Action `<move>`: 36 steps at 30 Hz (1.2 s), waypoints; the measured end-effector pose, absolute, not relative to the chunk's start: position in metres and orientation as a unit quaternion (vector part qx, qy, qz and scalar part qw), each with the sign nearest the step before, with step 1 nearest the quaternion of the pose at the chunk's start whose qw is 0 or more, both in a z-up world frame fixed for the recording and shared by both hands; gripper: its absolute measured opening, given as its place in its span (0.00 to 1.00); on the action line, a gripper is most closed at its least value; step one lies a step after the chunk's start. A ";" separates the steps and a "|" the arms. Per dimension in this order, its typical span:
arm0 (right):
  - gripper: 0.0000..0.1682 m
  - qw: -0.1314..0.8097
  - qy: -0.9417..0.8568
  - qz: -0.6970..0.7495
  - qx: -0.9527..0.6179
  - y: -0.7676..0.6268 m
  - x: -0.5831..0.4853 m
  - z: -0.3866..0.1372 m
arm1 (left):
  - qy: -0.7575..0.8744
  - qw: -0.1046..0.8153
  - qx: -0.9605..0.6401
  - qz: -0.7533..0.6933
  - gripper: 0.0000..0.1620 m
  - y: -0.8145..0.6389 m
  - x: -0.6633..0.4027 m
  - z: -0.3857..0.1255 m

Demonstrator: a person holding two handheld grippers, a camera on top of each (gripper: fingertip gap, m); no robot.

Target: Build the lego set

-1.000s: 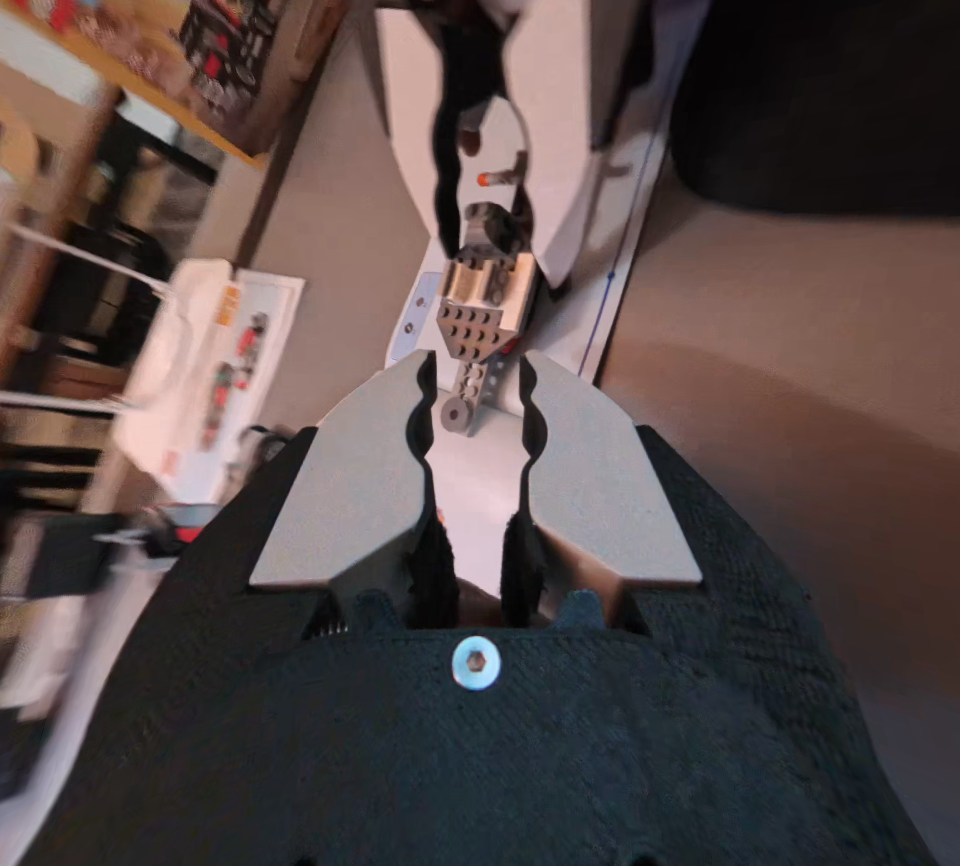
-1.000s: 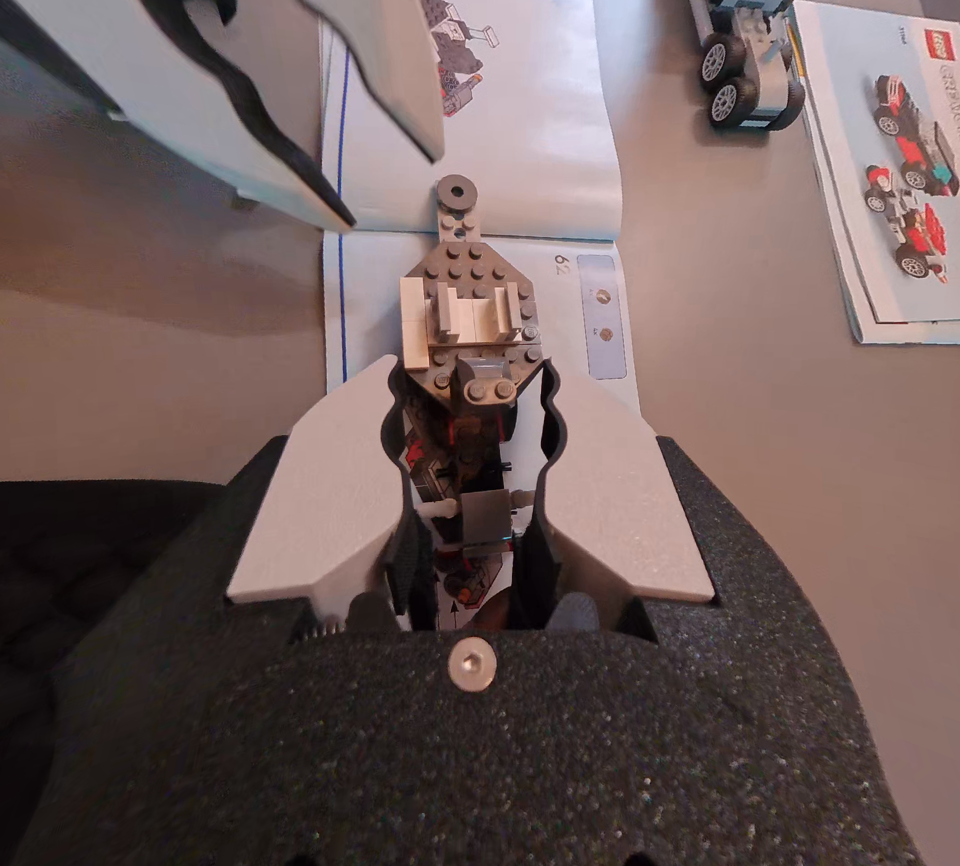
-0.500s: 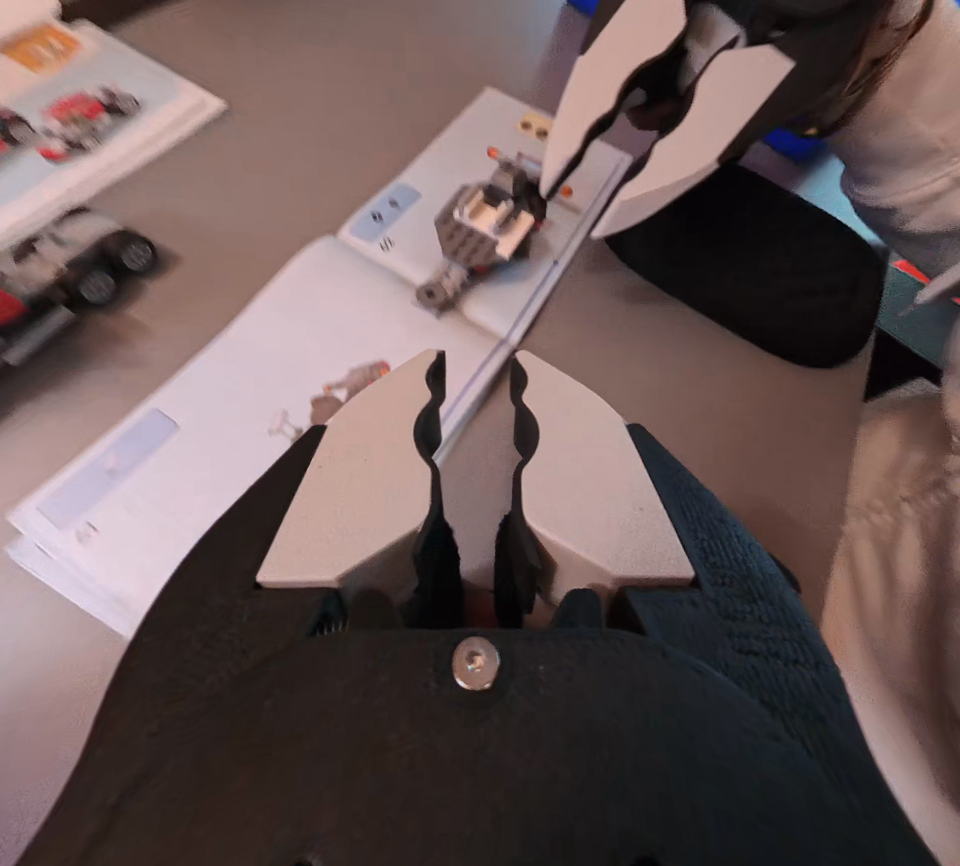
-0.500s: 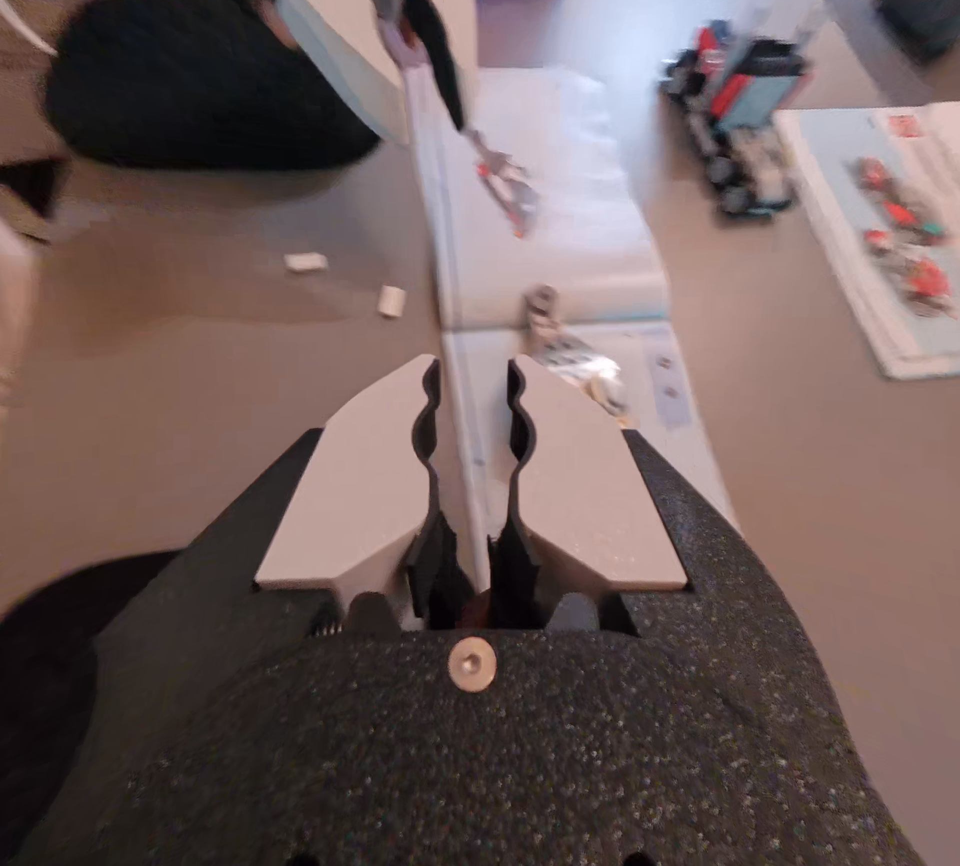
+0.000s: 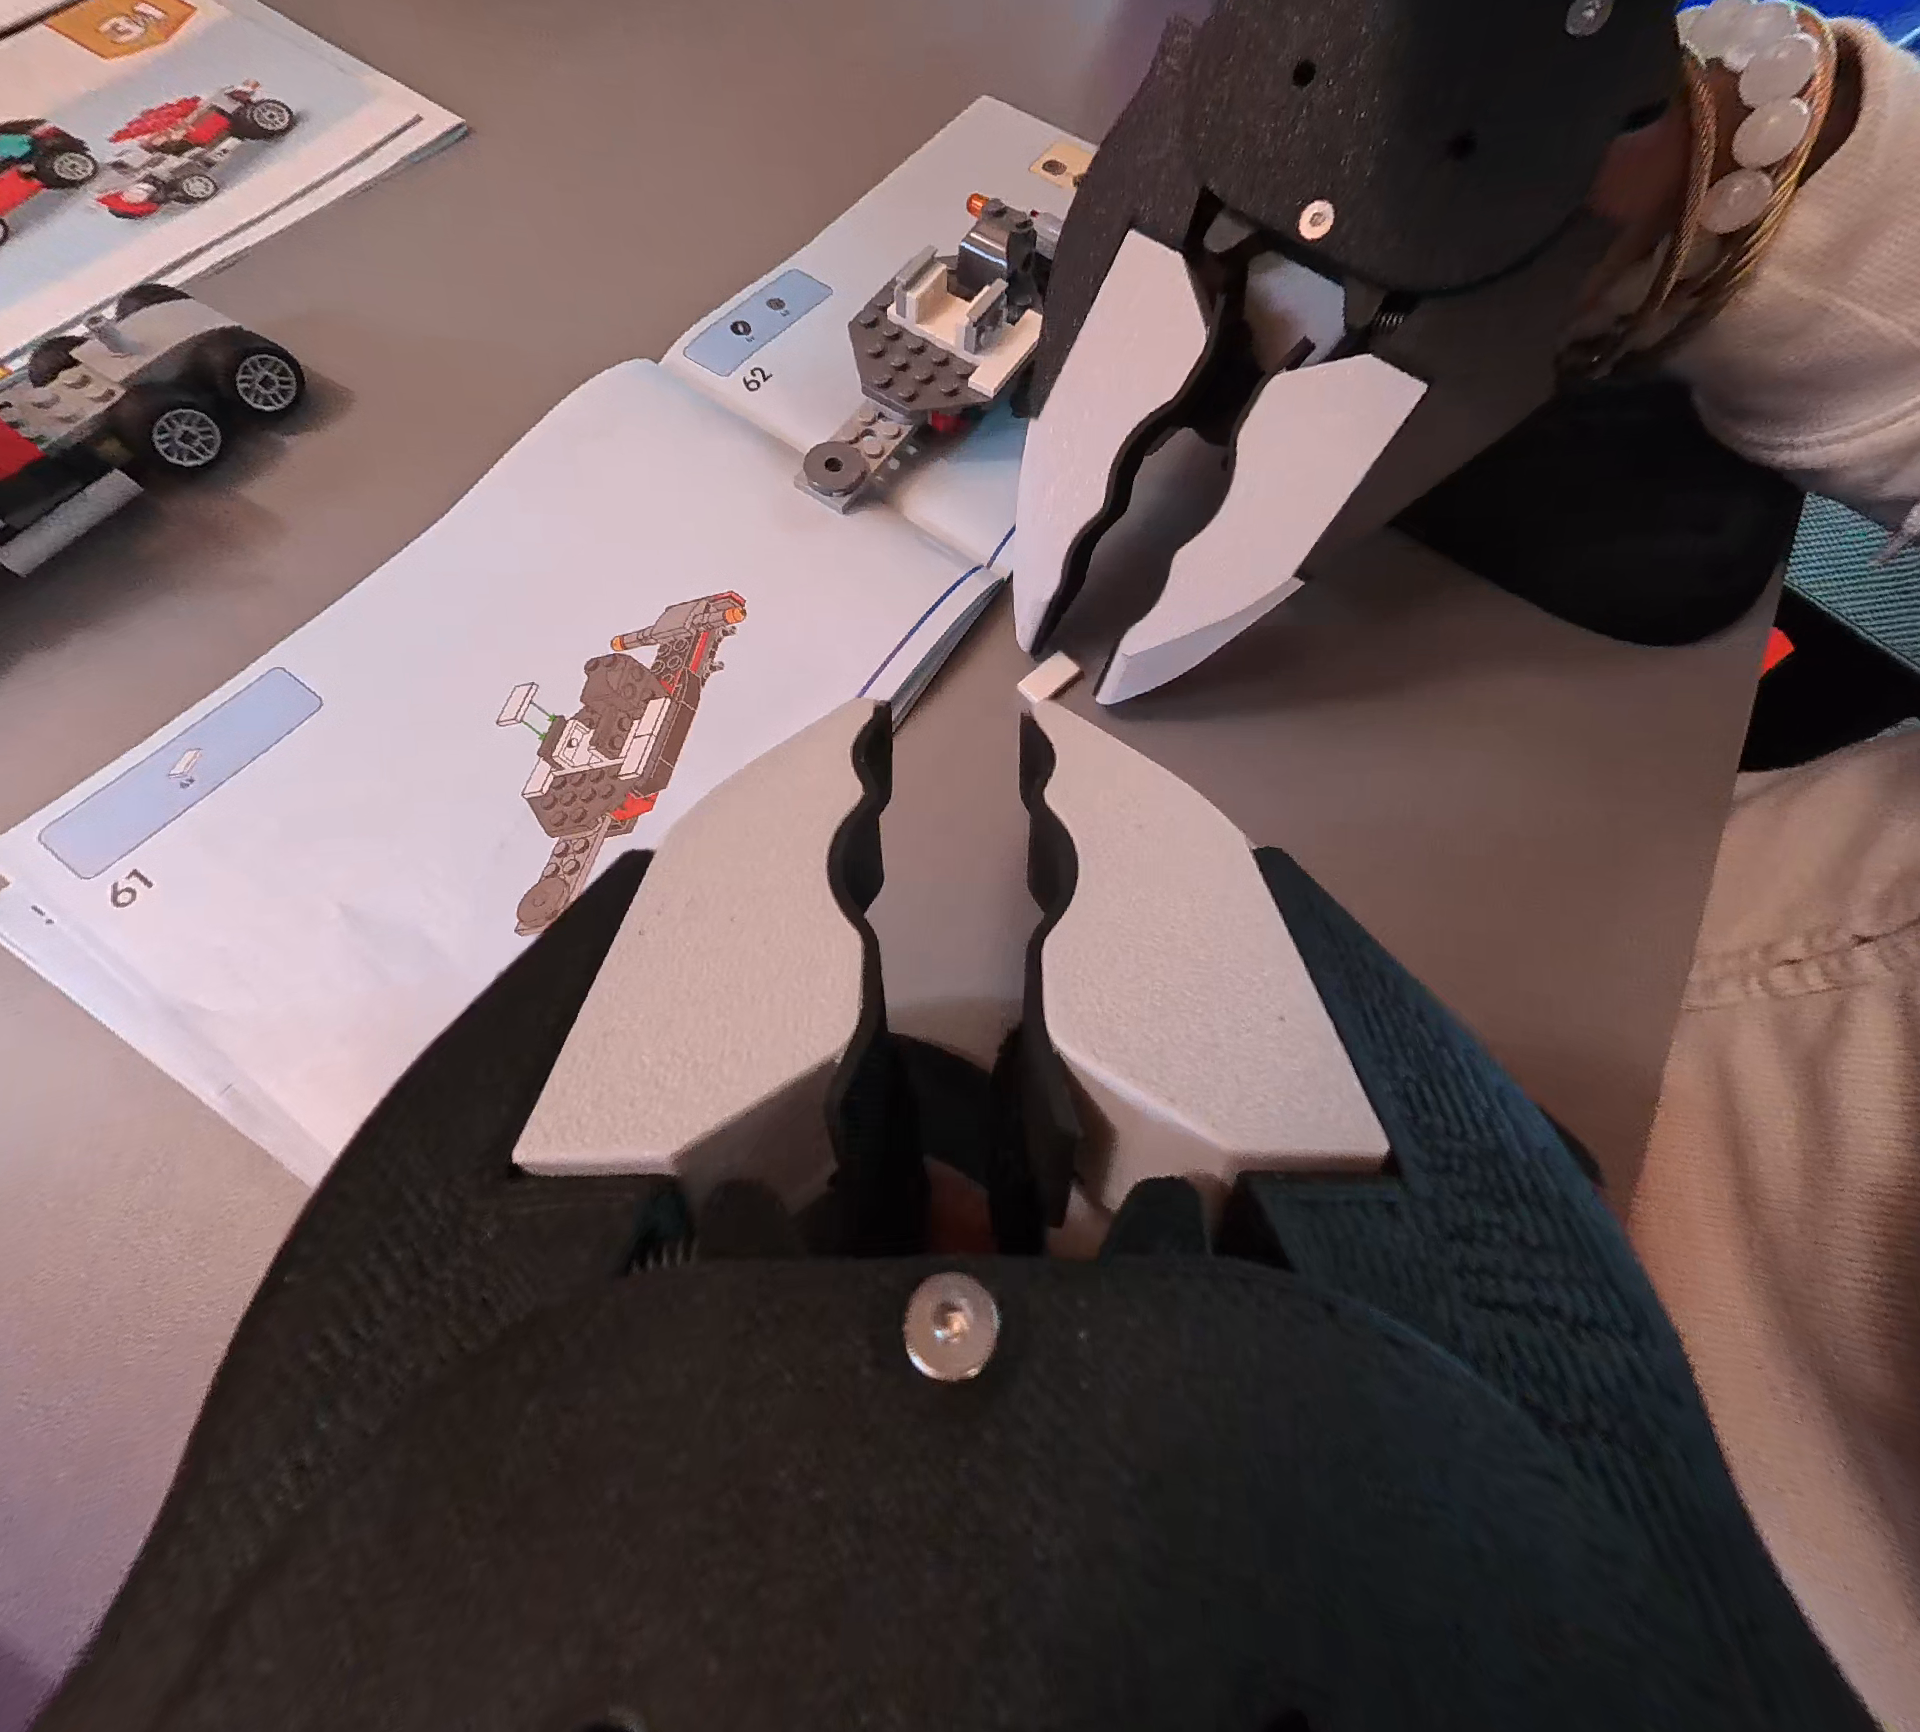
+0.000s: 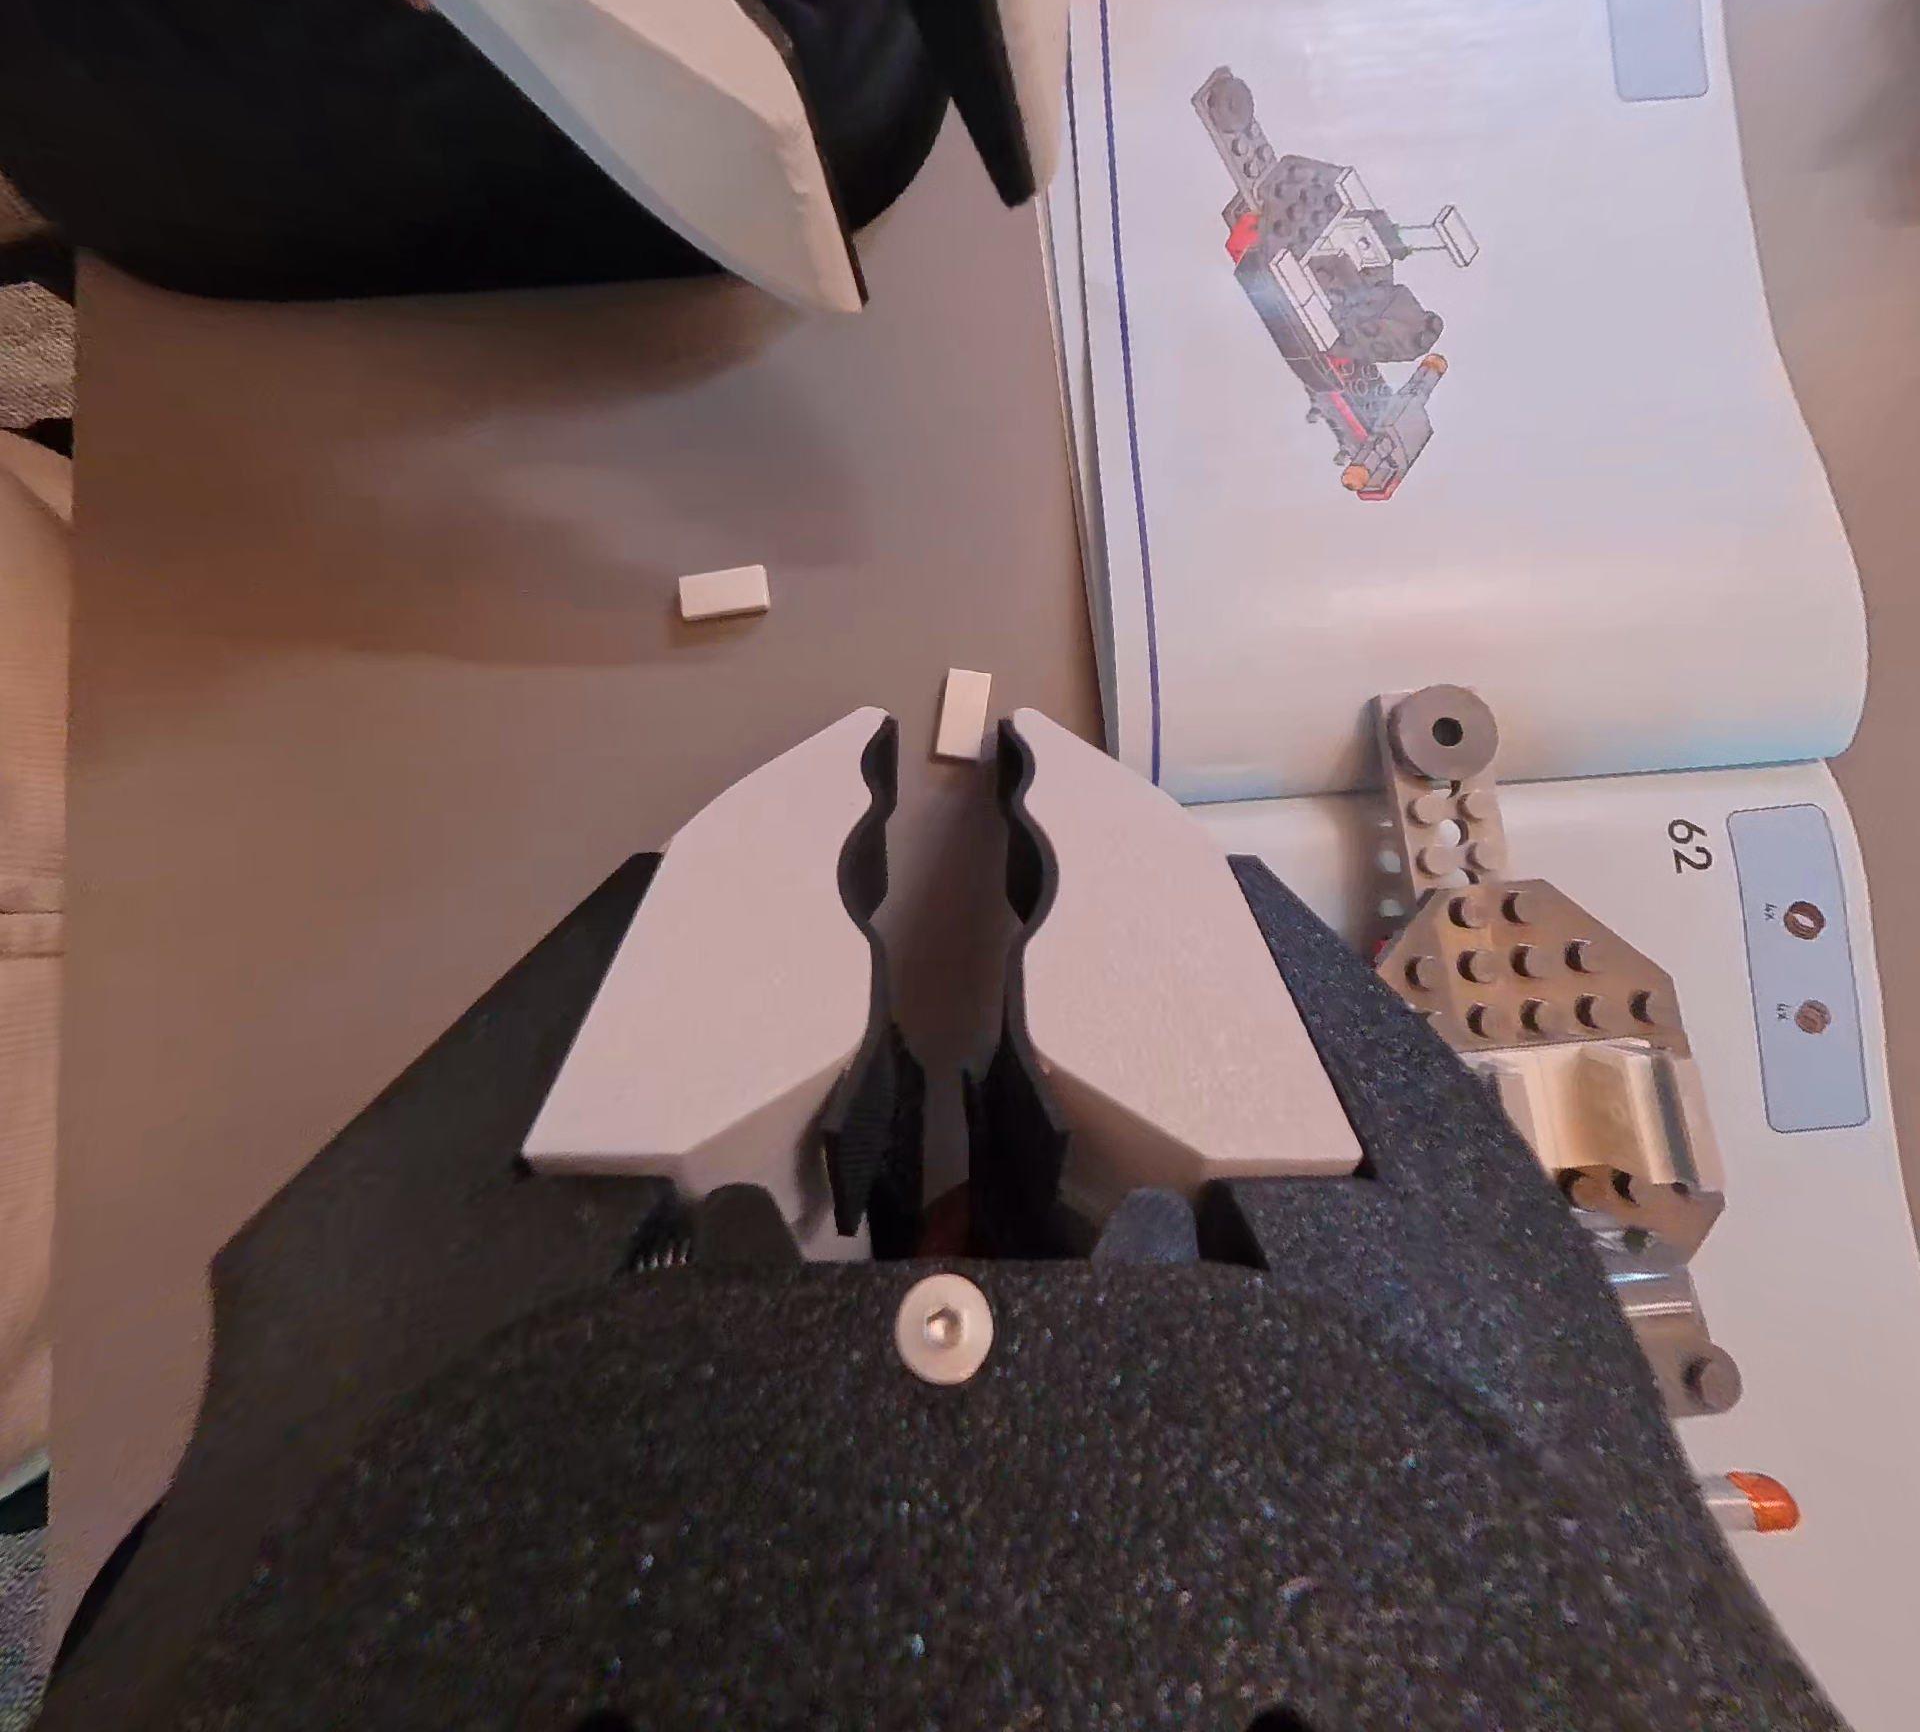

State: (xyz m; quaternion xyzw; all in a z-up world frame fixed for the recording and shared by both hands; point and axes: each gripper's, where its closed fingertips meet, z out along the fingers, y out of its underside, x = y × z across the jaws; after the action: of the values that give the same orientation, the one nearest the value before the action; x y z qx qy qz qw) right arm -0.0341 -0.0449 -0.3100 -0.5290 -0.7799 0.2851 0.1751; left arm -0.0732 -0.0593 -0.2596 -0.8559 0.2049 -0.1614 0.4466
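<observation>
The right claw [image 6: 940, 726] is hanging part-open and empty over the desk [image 6: 416, 747], the small white tile [image 6: 961, 714] lying just ahead of its tips, long axis along the fingers. The left claw [image 5: 951, 721], equally empty and part-open, is sitting farther off, so the right looks better placed.

Black claw [image 5: 954, 726], grey fingers [image 5: 727, 955], cream sleeve [image 5: 1829, 352]

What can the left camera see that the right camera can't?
Only the left wrist view shows the finished toy car, a second booklet and the person's bead bracelet. Only the right wrist view shows a second white tile lying flat on the table. Both show the open instruction book, the grey model on it, and a small white tile at the right tongs' tips.
</observation>
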 end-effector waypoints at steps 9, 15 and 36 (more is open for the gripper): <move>0.05 0.185 -0.785 0.270 -0.526 -0.041 -0.037 -0.312 | 0.215 0.454 -0.851 -0.150 0.15 -0.051 -0.075 -0.256; 0.05 0.177 -0.778 0.290 -0.528 -0.042 -0.034 -0.311 | 0.225 0.478 -0.837 -0.139 0.15 -0.039 -0.075 -0.243; 0.04 0.289 -0.680 0.378 -0.558 0.030 0.001 -0.249 | 0.252 0.523 -0.797 -0.166 0.23 0.034 -0.061 -0.215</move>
State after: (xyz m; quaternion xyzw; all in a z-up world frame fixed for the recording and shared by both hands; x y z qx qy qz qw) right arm 0.0015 0.0304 -0.2489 -0.5579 -0.6801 0.3779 0.2887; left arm -0.0614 0.0336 -0.2152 -0.7971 0.2520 -0.1663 0.5229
